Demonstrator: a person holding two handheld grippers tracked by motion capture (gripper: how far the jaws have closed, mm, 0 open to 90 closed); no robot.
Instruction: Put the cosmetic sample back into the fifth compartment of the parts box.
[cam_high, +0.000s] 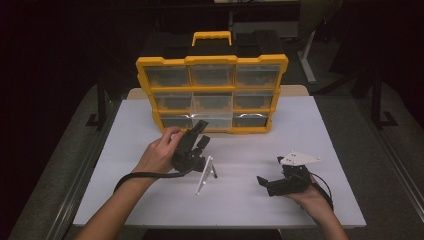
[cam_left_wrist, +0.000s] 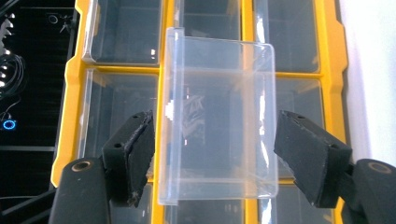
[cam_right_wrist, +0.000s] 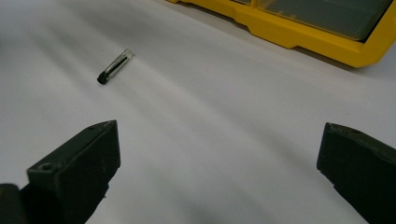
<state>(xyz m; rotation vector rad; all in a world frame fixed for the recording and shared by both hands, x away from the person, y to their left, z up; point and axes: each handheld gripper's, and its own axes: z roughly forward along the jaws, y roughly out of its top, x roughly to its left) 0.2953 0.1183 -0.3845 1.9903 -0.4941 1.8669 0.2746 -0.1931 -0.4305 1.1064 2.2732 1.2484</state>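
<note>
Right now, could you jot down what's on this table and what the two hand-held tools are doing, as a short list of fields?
Table: white top
Organizer: yellow case of clear drawers, standing upright at the far side
Pulled-out drawer: clear drawer sticking out of the middle column
Left tool: left tool open, a jaw on either side of the drawer, pads not pressing on it
Right tool: right tool open, nothing between its jaws
Small item: small clear tube with a dark tip lying on the table
Hands: one hand on each tool

The small dark-tipped item (cam_right_wrist: 114, 66) on the table is too small to identify.
</note>
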